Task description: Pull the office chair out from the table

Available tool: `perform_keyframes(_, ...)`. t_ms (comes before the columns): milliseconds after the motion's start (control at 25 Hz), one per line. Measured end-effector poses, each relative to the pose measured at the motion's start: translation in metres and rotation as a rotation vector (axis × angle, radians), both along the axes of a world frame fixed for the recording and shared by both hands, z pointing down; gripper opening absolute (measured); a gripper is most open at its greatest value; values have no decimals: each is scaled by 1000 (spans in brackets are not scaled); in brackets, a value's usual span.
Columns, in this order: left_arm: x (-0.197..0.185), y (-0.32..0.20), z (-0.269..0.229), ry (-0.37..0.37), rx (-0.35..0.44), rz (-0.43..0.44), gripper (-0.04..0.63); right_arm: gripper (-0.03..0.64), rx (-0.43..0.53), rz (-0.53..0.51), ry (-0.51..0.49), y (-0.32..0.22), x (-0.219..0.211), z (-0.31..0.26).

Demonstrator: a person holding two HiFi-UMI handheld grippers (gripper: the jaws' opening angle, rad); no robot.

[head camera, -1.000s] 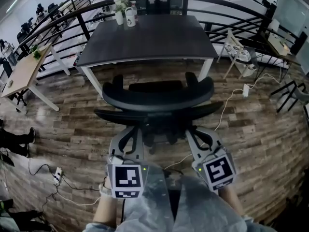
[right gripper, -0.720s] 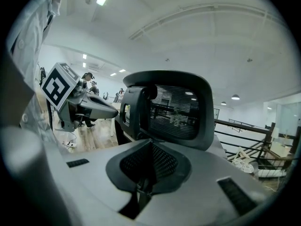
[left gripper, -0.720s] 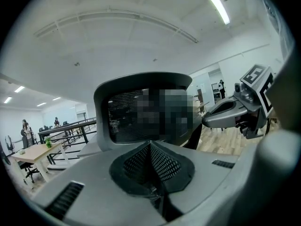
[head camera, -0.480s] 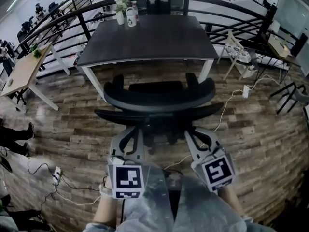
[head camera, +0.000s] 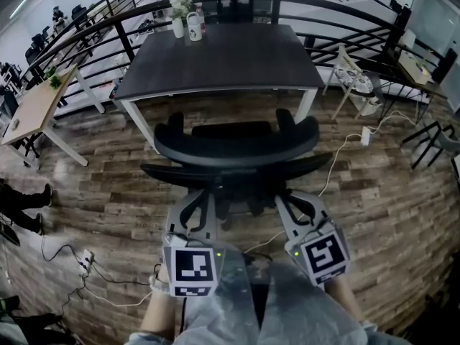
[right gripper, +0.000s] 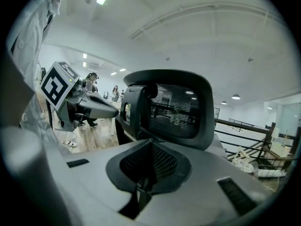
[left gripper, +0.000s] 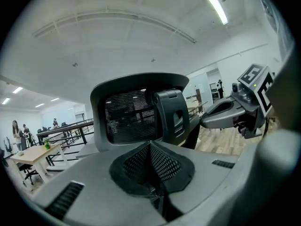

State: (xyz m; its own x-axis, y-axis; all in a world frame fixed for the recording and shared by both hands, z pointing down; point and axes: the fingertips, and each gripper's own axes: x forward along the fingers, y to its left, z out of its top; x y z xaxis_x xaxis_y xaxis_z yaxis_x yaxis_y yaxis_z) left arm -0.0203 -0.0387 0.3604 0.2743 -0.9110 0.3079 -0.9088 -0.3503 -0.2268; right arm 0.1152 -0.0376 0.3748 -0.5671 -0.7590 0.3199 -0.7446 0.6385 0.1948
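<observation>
Wood-plank floor (head camera: 108, 185): office space with railings behind; cables trail across the boards.
Left claw (head camera: 195, 203): jaws pressed together with nothing between them. It hangs just behind the chair's back; I can't tell whether the tips touch it.
Office chair (head camera: 237, 149): directly ahead of me, backrest facing me, armrests pointing at the table. It stands close to the near edge, and a strip of floor shows between that edge and the armrests.
Table (head camera: 223, 56): dark top beyond the chair.
Right claw (head camera: 291, 201): jaws together too, empty, level with the left one behind the backrest.
Progress: the seat looks clear of the tabletop, so this fits a chair already drawn out, or one parked near that may yet come further back. I can't settle which.
Pose: both forearms reach forward side by side, claws angled slightly downward.
</observation>
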Motion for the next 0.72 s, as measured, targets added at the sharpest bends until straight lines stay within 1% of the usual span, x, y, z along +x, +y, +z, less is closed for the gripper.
perform_keyframes(720,4,4,3,-9,-7,10,9,3,-4,-9,10,3,-1,5)
